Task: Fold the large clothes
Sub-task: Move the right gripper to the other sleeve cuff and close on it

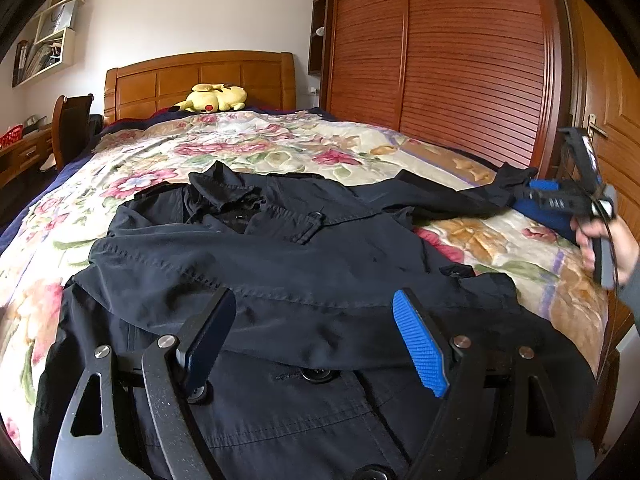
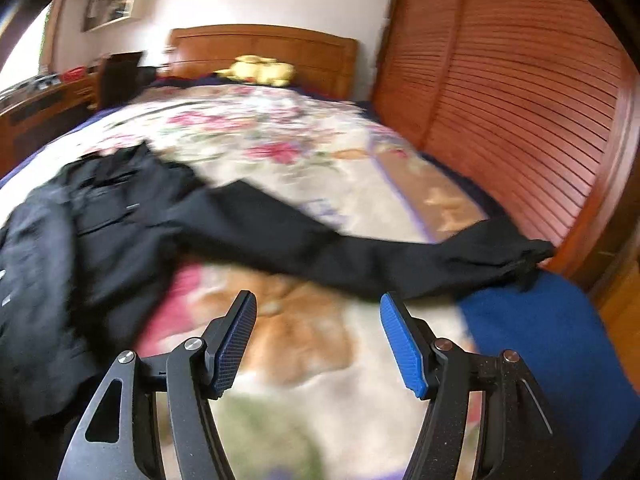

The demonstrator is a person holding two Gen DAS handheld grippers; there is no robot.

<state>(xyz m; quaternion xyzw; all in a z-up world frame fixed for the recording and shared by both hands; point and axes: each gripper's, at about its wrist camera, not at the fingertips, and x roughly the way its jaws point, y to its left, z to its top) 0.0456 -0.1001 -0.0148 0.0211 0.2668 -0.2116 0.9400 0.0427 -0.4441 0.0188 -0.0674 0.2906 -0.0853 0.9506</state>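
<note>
Floral bedding [image 1: 248, 148] covers a wooden bed beside a louvred wardrobe [image 1: 440, 60], with a yellow plush toy [image 1: 214, 98] at the headboard. Spread across it lies the black coat [image 1: 280, 248], one sleeve [image 2: 360, 256] stretched out toward the wardrobe. Just above the coat's front the left gripper [image 1: 316, 340] hangs wide open, gripping nothing. Near that sleeve, over bare bedding, the right gripper [image 2: 318, 344] is parted and empty.

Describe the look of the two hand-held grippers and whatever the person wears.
Both hand-held grippers, left and right, have black speckled linkage arms with silver pivot bolts and ribbed blue finger pads. A thin black cable runs by the right handle; the sleeve looks grey.
</note>
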